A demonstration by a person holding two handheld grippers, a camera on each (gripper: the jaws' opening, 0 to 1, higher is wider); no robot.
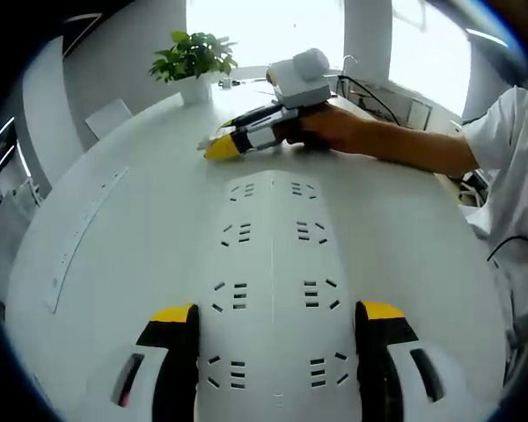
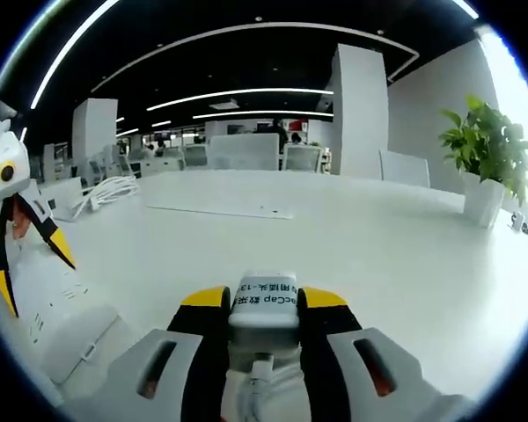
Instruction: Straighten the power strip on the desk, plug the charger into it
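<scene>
white power strip (image 1: 273, 290) | white charger (image 2: 264, 303) | yellow-tipped black left claw (image 1: 277, 318)

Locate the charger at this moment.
In the right gripper view the charger sits low and centre, clamped between the right gripper jaws above the white desk, right of the power strip.

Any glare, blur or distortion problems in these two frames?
Left gripper view: windows behind the plant are blown out, washing the white power strip into the desk; fisheye bows the strip. Right gripper view: even lighting, charger label close and slightly soft, glare at the right edge by the plant.
</scene>
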